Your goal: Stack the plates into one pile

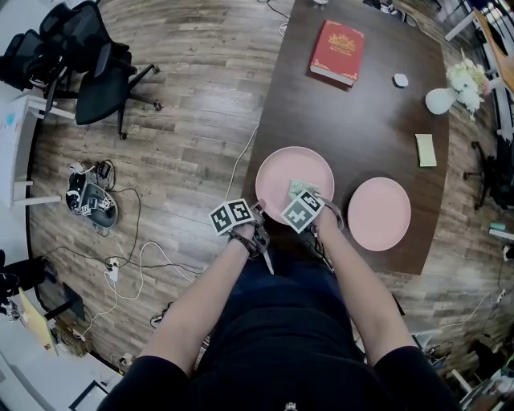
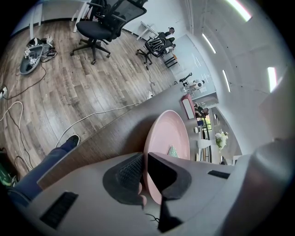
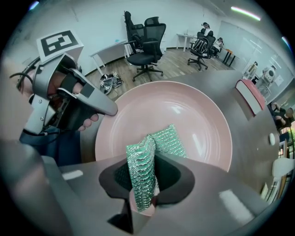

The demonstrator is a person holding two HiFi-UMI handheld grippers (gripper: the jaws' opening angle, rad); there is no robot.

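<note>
Premises: an open-plan office that doubles as a recording space. Wood-look plank floor (image 1: 193, 96) throughout. Black swivel office chairs (image 1: 100, 76) stand on castors beside a white desk (image 1: 16, 152); more chairs (image 3: 147, 39) of the same type are parked along the far wall. Long strip lights (image 2: 239, 9) run across a white ceiling. Loose cables (image 1: 136, 257) and a heap of equipment (image 1: 90, 201) lie on the floor. A dark brown table (image 1: 377, 120) carries a red book (image 1: 338, 51) and a white vase of flowers (image 1: 440, 100).

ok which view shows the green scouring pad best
The right gripper view: the green scouring pad stands large, pinched by the right gripper over the pink plate. The head view shows a small patch, the left gripper view just a corner.
</note>
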